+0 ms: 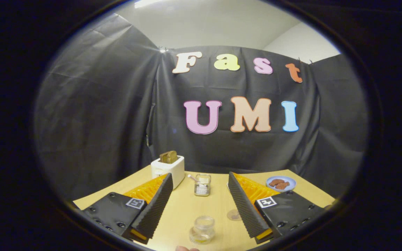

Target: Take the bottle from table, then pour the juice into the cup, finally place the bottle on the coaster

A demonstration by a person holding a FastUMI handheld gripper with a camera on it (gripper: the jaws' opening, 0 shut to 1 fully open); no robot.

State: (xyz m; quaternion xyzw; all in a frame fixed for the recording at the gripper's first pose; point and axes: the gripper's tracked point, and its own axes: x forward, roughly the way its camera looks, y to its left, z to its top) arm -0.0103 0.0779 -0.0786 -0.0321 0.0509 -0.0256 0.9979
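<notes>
The tool (200,195) stands wide open above the pale wooden bench (183,212), holding nothing; its two ridged fingers (155,209) are spread well apart. Between them, at the near end, sits a small clear glass cup (202,228) with a little yellowish liquid at its bottom. Just to its right, close against the right finger, lies a round transparent coaster (234,215), faint against the wood. Farther off between the fingers stands a small clear ribbed jar with a stick in it (202,184), possibly the bottle named in the task; this cannot be confirmed.

Beyond the left finger is a white toaster with a slice of brown toast (168,166); beyond the right finger, a blue plate of brown pieces (281,183).

Risks, as judged:
- The coaster is hard to see, so the set-down may miss it.
- The cup lies in the approach path and could be knocked.
- The stick may catch a finger during closing.
</notes>
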